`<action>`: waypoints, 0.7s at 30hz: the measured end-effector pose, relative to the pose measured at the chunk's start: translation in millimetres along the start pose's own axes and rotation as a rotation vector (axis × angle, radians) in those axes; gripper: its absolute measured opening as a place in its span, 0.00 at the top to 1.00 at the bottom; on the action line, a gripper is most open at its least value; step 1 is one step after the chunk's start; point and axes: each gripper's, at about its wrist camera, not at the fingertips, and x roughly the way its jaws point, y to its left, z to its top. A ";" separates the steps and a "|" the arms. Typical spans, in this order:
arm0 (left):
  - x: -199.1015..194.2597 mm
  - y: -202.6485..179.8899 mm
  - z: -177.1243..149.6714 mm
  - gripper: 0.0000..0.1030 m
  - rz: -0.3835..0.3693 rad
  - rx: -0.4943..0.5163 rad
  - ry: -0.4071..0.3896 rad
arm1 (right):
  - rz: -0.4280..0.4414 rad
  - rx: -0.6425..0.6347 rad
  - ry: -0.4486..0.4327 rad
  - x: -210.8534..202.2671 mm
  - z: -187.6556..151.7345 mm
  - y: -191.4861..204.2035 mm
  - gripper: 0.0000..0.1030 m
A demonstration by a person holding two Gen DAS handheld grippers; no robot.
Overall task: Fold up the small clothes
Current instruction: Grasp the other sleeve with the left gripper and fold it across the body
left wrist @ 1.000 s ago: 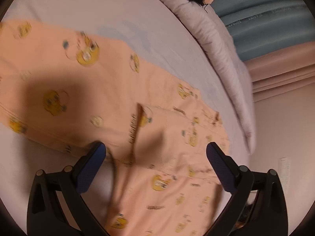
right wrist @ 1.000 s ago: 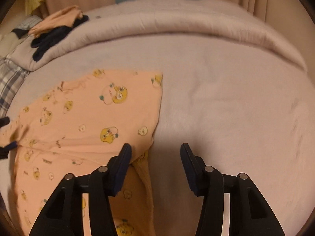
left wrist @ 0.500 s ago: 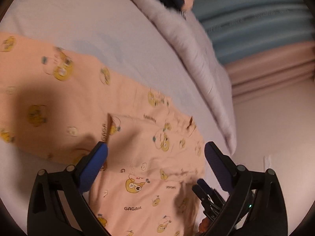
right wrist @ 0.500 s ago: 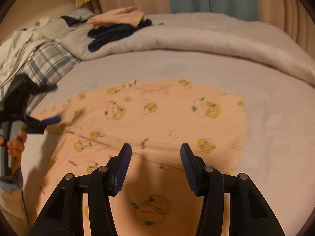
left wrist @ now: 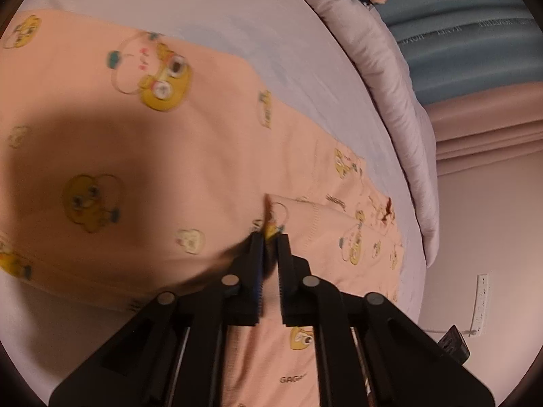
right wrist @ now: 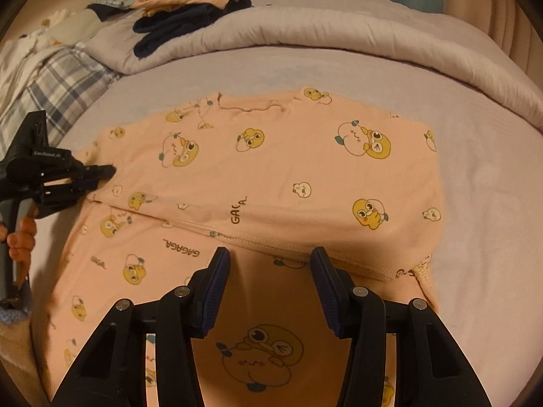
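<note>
A peach garment (right wrist: pixel 278 176) printed with yellow cartoon ducks lies spread on the lilac bed sheet (right wrist: pixel 475 169), partly folded over itself. My left gripper (left wrist: pixel 269 237) is shut on a fold of this garment (left wrist: pixel 203 156) near its sleeve seam. In the right wrist view the left gripper (right wrist: pixel 101 171) reaches in from the left edge at the garment's side. My right gripper (right wrist: pixel 269 257) is open and empty, hovering just above the folded hem in the garment's lower middle.
A rolled lilac duvet (right wrist: pixel 305 30) runs along the far side of the bed. Folded dark and peach clothes (right wrist: pixel 190 13) sit on it at the back left. A plaid cloth (right wrist: pixel 57 78) lies at the left. Blue curtains (left wrist: pixel 468 44) and a wall stand beyond.
My left gripper went from wide open to shut on the garment's fold. My right gripper swung left from the bare sheet to over the garment and stayed open.
</note>
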 end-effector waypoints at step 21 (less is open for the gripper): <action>-173.8 162.1 6.0 0.27 -0.019 -0.330 -0.394 | 0.029 -0.006 -0.001 -23.5 -2.2 27.1 0.50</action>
